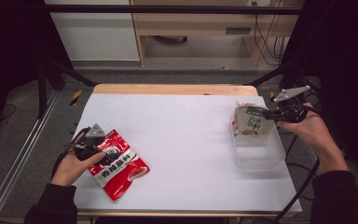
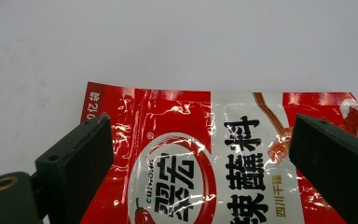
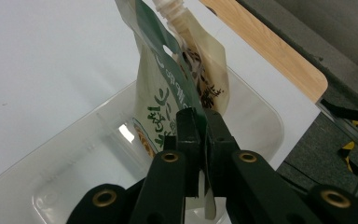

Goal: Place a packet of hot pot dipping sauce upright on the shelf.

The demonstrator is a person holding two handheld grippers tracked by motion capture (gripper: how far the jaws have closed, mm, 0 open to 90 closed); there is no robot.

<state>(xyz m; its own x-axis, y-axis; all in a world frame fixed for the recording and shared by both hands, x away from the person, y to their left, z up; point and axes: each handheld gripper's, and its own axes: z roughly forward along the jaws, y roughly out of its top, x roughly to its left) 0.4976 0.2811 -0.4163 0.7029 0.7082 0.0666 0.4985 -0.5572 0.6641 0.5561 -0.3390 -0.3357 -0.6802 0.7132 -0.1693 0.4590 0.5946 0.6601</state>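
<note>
Glossy, crinkled red foil seasoning packet [image 2: 205,163] at 8 o'clock; clear smooth plastic container [image 1: 261,151] at 3 o'clock; matt white desk [image 1: 186,140] with wooden far edge; matt black gripper [image 3: 203,126] jaws.

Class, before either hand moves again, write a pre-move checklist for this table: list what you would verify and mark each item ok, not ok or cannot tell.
1. Right tongs shut on the green pouch: ok.
2. Green pouch over the clear tub: ok.
3. Room in the tub beside the spouted pouch: ok.
4. Left tongs open, jaws either side of the red packet: ok.
5. Red packet flat on the table: ok.
6. Left jaws low enough to grip the packet: cannot tell.
</note>
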